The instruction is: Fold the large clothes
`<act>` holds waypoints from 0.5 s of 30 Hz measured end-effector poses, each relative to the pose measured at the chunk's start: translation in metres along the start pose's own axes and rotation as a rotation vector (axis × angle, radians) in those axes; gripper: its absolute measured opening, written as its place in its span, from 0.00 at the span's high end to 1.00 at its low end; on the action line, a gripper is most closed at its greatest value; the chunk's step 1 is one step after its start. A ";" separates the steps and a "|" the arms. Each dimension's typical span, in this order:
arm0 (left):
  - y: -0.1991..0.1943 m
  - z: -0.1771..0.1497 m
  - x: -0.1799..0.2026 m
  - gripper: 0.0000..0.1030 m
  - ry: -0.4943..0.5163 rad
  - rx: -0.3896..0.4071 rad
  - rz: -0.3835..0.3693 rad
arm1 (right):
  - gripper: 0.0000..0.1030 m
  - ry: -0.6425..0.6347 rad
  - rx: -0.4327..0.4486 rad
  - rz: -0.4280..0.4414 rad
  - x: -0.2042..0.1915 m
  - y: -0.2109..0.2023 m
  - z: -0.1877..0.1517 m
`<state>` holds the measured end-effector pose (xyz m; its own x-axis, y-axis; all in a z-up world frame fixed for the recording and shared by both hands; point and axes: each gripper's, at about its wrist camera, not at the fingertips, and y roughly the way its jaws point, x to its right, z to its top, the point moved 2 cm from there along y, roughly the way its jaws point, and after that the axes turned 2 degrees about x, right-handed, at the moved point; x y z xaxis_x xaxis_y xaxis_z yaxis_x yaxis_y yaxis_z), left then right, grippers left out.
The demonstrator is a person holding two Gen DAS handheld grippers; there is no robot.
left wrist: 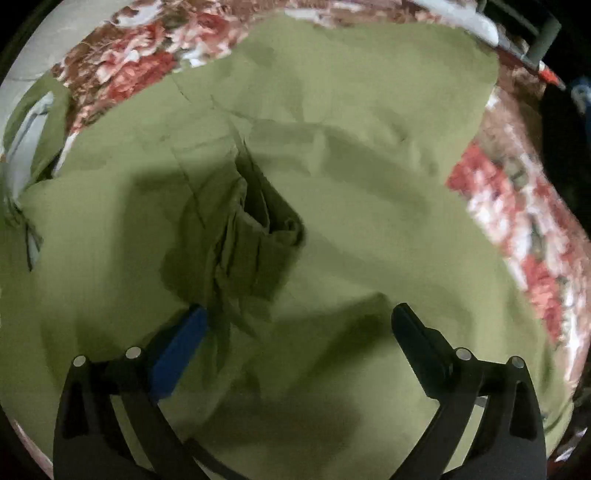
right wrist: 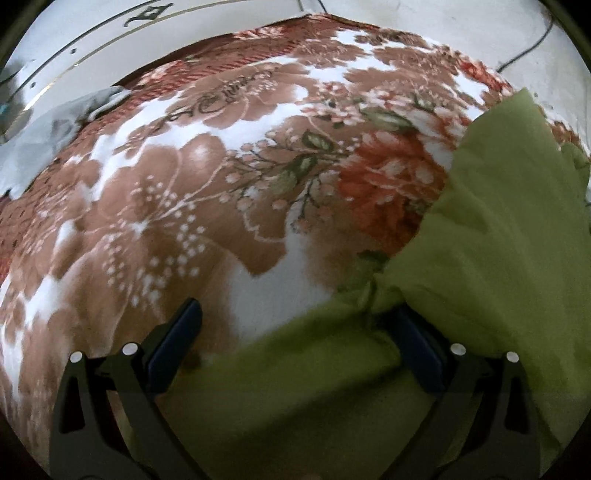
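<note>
A large olive-green garment lies spread over a floral blanket, with a bunched, creased fold near its middle. My left gripper hangs just above that cloth, pointing steeply down, jaws wide open and nothing pinched between them. In the right wrist view the garment's edge runs in from the right and across the bottom. My right gripper is open too; loose green cloth lies between its fingers and drapes over the right finger, but the pads do not press on it.
The brown, white and red floral blanket covers the bed to the left of the garment. A white panelled wall or headboard runs along the far edge. A pale grey cloth sits at the far left.
</note>
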<state>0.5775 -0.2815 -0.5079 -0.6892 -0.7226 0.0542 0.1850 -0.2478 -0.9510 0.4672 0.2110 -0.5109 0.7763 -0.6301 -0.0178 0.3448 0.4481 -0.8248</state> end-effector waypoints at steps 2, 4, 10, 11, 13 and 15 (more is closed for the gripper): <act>-0.021 0.002 -0.006 0.05 -0.068 0.019 -0.050 | 0.05 -0.022 0.020 -0.037 0.001 -0.021 -0.004; -0.053 0.007 -0.018 0.05 -0.153 0.064 -0.091 | 0.05 -0.024 0.031 -0.050 0.003 -0.044 -0.008; -0.151 0.015 -0.062 0.05 -0.273 0.190 -0.016 | 0.05 -0.095 -0.040 -0.217 0.039 -0.101 -0.044; -0.168 0.013 -0.075 0.05 -0.285 0.215 0.010 | 0.05 -0.095 -0.048 -0.243 0.050 -0.106 -0.052; -0.203 0.007 -0.106 0.05 -0.332 0.269 0.046 | 0.05 -0.082 -0.060 -0.297 0.081 -0.118 -0.073; -0.226 -0.008 -0.142 0.05 -0.382 0.305 0.069 | 0.05 -0.075 -0.069 -0.389 0.123 -0.133 -0.099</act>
<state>0.6280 -0.1175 -0.3029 -0.3725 -0.9147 0.1565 0.4573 -0.3277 -0.8267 0.4645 0.0117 -0.4595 0.6320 -0.6950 0.3429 0.5865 0.1397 -0.7978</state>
